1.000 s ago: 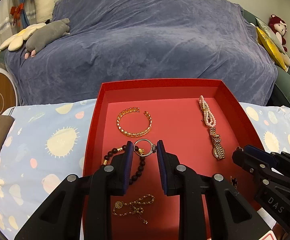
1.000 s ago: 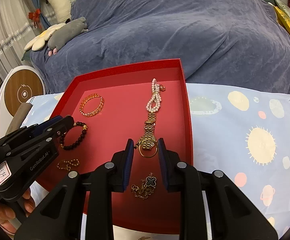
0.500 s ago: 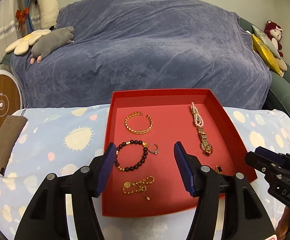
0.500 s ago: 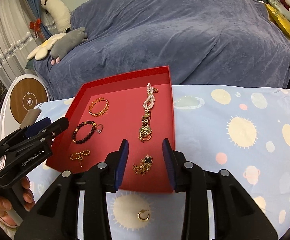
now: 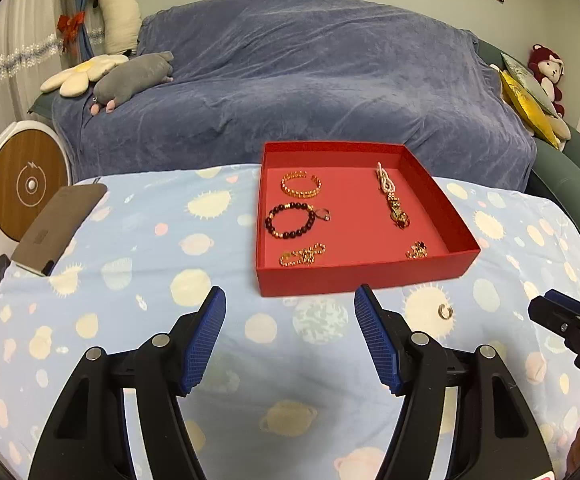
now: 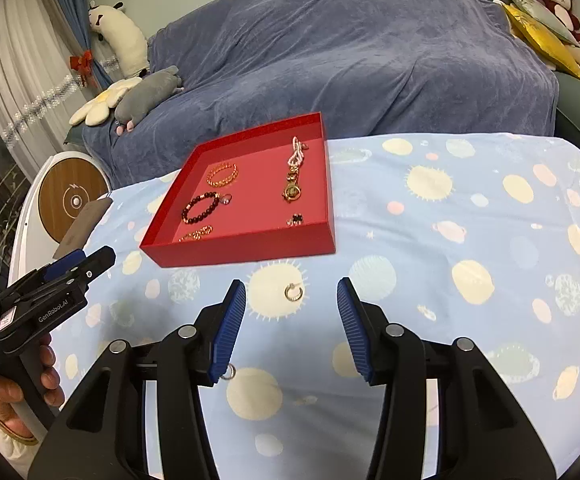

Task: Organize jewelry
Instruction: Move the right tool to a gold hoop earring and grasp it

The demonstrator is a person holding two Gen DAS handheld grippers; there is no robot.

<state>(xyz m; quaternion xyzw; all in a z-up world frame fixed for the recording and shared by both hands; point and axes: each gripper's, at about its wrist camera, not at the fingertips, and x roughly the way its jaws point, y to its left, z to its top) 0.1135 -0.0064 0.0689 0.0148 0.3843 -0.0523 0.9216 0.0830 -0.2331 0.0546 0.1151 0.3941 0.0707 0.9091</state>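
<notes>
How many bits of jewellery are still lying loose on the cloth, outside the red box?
2: a gold hoop earring near the box front, and a small ring half-hidden beside the right gripper's finger. Others may be hidden.

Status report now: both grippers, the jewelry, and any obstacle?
Left gripper and right gripper open, empty, jaws just opened. Earring on cloth ahead of right gripper, outside red tray. Small ring by right gripper. Nothing blocking.

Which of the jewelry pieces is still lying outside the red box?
The small gold hoop earring, lying on the patterned cloth in front of the red box, ahead of the right gripper. A smaller ring also lies by its finger.
</notes>
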